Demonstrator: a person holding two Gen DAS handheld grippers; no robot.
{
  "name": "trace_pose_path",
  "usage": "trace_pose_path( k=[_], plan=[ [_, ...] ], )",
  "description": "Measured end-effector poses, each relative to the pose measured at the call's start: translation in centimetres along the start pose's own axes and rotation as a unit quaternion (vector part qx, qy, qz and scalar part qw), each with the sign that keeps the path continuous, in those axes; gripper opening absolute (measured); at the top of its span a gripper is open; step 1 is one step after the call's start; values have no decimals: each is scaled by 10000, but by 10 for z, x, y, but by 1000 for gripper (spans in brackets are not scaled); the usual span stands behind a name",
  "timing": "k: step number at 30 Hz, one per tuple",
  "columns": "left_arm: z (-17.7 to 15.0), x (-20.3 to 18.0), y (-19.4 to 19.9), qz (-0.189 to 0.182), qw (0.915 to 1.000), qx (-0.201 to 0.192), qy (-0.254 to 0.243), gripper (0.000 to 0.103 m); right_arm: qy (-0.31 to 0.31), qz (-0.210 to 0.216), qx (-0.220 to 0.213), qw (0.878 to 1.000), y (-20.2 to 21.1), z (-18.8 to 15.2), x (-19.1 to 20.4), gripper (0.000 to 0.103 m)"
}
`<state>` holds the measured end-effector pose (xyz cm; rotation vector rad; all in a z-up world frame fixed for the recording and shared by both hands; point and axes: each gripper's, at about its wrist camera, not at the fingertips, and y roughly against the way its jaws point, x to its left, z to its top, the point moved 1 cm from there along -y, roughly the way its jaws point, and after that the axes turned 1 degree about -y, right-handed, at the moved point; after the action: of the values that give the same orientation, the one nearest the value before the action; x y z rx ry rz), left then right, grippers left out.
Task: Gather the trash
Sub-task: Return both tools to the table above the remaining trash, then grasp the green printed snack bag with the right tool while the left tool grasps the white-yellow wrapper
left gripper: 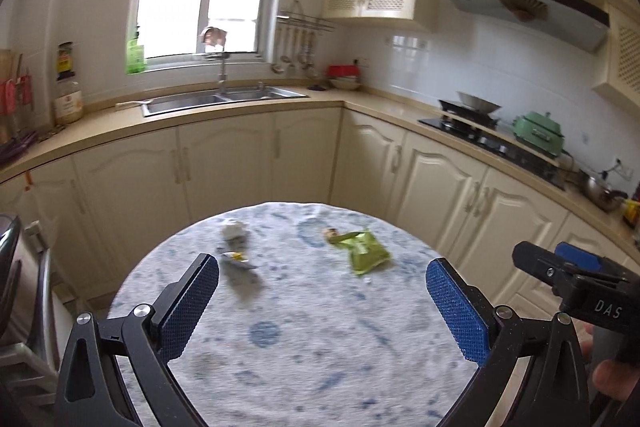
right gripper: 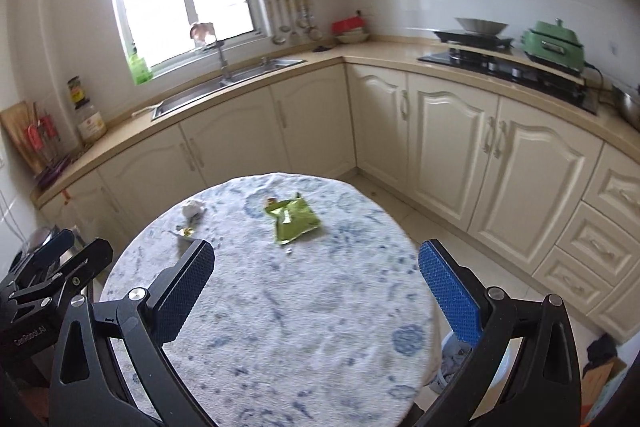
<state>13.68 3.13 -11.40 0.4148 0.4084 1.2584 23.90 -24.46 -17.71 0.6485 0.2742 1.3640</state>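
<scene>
A round table (left gripper: 320, 347) (right gripper: 304, 327) with a white and blue patterned cloth carries the trash. A crumpled green snack bag (left gripper: 362, 247) (right gripper: 294, 219) lies on the far half, with a small brown scrap (left gripper: 330, 233) by its top. To its left sit a crumpled white paper ball (left gripper: 234, 229) (right gripper: 193, 207) and a small grey and yellow wrapper (left gripper: 236, 259) (right gripper: 185, 231). My left gripper (left gripper: 322, 303) hovers open above the near table, nothing between its blue pads. My right gripper (right gripper: 316, 291) is open too, short of the bag; its tip (left gripper: 560, 267) shows in the left wrist view.
Cream cabinets and a beige counter wrap around behind the table, with a steel sink (left gripper: 224, 101) under the window and a stove (right gripper: 508, 67) with a green cooker (right gripper: 554, 45) on the right. A metal chair (left gripper: 24, 287) stands left of the table. A bin (right gripper: 460, 359) sits on the floor at right.
</scene>
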Motion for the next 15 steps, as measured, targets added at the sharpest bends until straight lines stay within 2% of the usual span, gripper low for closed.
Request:
trace_pose_path(
  k=[2,8,11,15],
  plan=[
    [-8,14,3,126,9999,63,97,102,149,71,91,9998,-13,-1,16,103],
    [-14,38,-25,431,9979,379,295,102,475,166,495,9975,-65,-6,42,103],
    [-14,49,-49,566,9960,562,409,102,573,202,741,9954,-100,-9,50,103],
    [-1,57,-100,711,9928,863,438,102,670,204,1004,9925,-145,-9,57,103]
  ],
)
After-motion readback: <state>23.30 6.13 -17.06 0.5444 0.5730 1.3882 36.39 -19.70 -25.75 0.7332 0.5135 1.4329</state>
